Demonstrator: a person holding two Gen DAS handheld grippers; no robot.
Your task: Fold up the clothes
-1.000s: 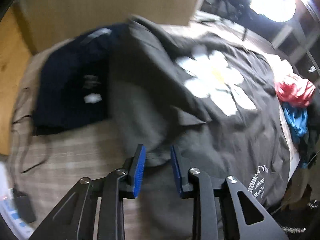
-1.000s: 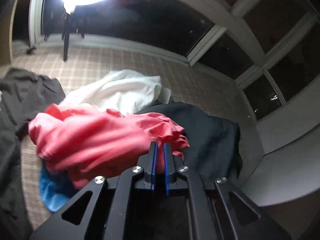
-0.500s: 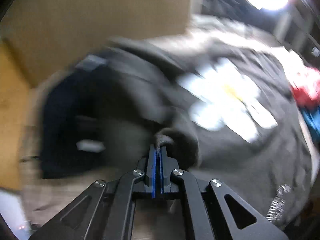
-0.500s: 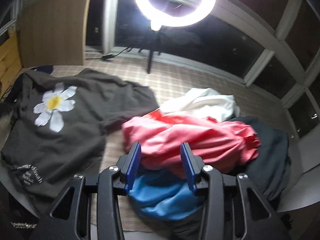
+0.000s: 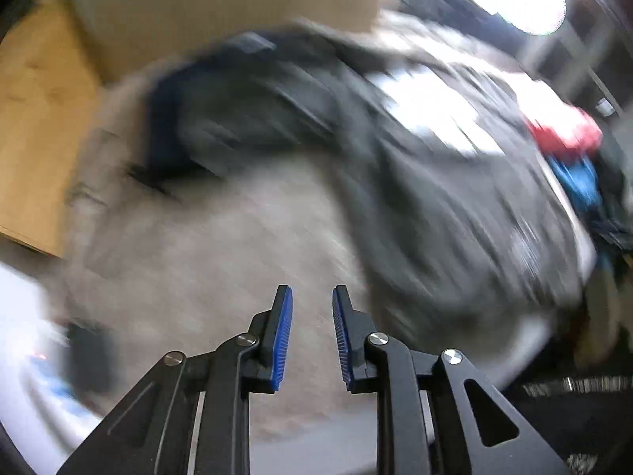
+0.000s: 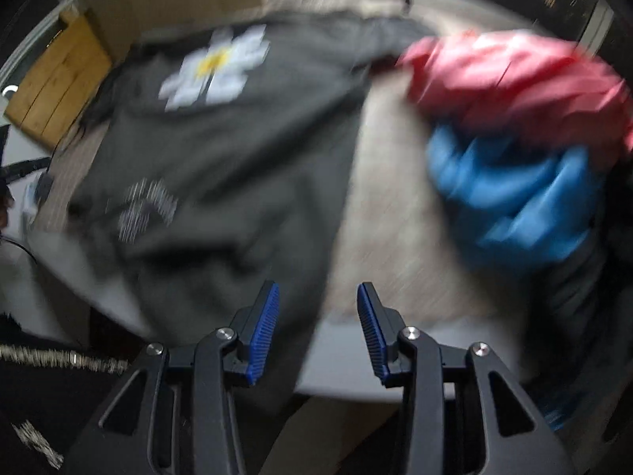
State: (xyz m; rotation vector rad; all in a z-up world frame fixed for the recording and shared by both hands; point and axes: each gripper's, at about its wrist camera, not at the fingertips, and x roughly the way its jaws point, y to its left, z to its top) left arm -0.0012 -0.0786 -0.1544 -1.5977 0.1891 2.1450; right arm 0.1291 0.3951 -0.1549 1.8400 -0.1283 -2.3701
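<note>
A dark grey T-shirt (image 5: 455, 182) (image 6: 221, 138) with a white daisy print (image 6: 215, 71) lies spread on the beige checked bed cover (image 5: 221, 257) (image 6: 387, 217). My left gripper (image 5: 312, 291) hovers over bare cover to the left of the shirt. Its jaws are opening and nothing is between them. My right gripper (image 6: 318, 287) stands open and empty above the shirt's near right hem at the bed's edge. Both views are blurred by motion.
A navy garment (image 5: 170, 118) lies at the far left of the shirt. A red garment (image 6: 514, 75) and a blue one (image 6: 510, 190) are piled to the right. A wooden panel (image 5: 35, 118) stands at the left, and a small dark device (image 5: 87, 352) lies near that edge.
The left gripper was shut on a fold of the grey shirt; it has let go and pulled back over bare cover. The right gripper swung down from the red pile to the shirt's hem.
</note>
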